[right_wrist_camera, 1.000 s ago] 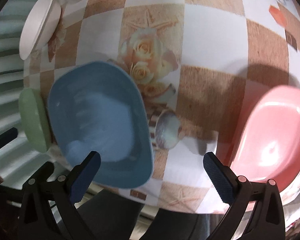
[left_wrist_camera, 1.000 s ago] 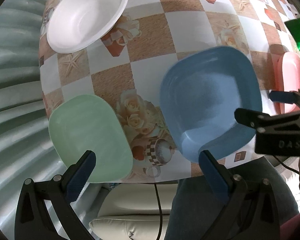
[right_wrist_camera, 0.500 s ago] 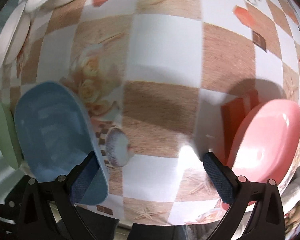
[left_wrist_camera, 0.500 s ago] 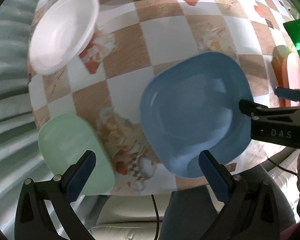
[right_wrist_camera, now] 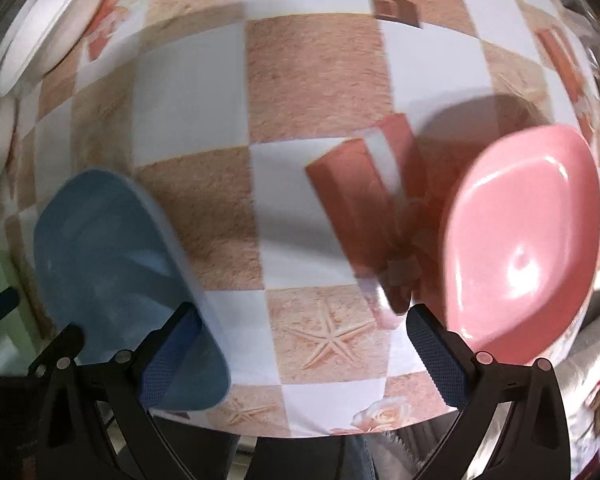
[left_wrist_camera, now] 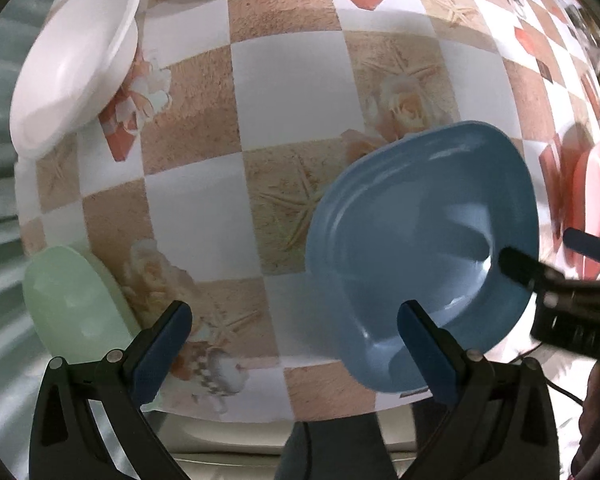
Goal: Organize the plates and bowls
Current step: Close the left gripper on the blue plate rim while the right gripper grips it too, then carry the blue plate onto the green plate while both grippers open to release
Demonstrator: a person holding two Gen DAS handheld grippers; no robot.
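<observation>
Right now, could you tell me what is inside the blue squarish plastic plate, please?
The blue squarish plastic plate holds no dish or food; its glossy basin shows bare. The right gripper reaches over its right rim, hiding a small strip there.

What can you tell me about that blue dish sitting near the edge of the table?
The blue squarish plastic plate is glossy, with rounded corners, a stepped rim and a shallow well, and is empty. It lies flat, right way up, on the checkered tablecloth at the near table edge, between a pale green plate and a pink plate, touching neither. Both open grippers hover near it; contact is unclear.
</observation>
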